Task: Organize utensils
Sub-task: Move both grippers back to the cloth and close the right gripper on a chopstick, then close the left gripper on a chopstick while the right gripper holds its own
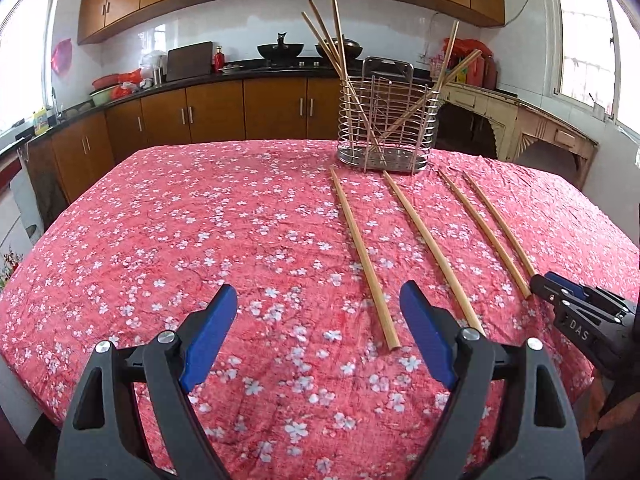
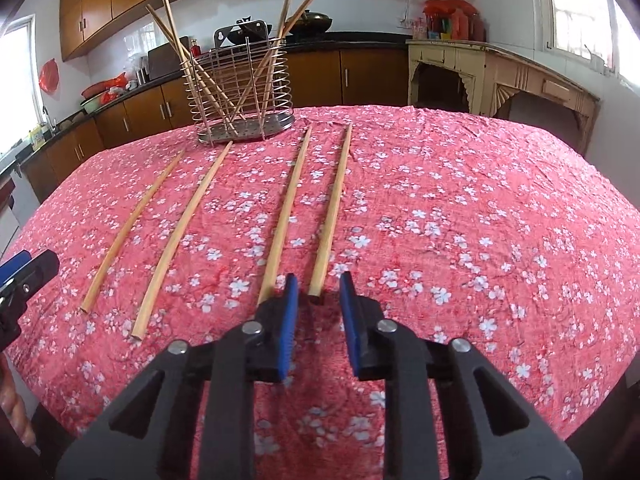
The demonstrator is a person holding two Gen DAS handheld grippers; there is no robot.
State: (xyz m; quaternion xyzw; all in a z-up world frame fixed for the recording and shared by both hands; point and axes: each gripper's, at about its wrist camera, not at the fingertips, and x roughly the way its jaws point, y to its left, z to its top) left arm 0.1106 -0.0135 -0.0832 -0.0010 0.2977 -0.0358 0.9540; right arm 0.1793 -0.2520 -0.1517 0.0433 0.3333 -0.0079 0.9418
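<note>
Four wooden chopsticks lie side by side on the pink flowered tablecloth (image 2: 480, 220), pointing toward a wire utensil holder (image 2: 240, 96) that stands at the far side with several chopsticks upright in it. My right gripper (image 2: 319, 284) sits low over the near end of the rightmost chopstick (image 2: 332, 216). That end lies between the blue pads (image 2: 290, 312) with a gap on each side, so the pads do not press on it. My left gripper (image 1: 318, 296) is wide open over bare cloth, left of the leftmost chopstick (image 1: 362, 256). The holder (image 1: 384, 120) and right gripper (image 1: 540, 280) also show in the left wrist view.
The table's edges curve away at the left, right and near sides. Beyond it run brown kitchen cabinets (image 1: 216, 108) with woks and pots on a dark counter. A cream carved side table (image 2: 500, 76) stands at the back right under a window.
</note>
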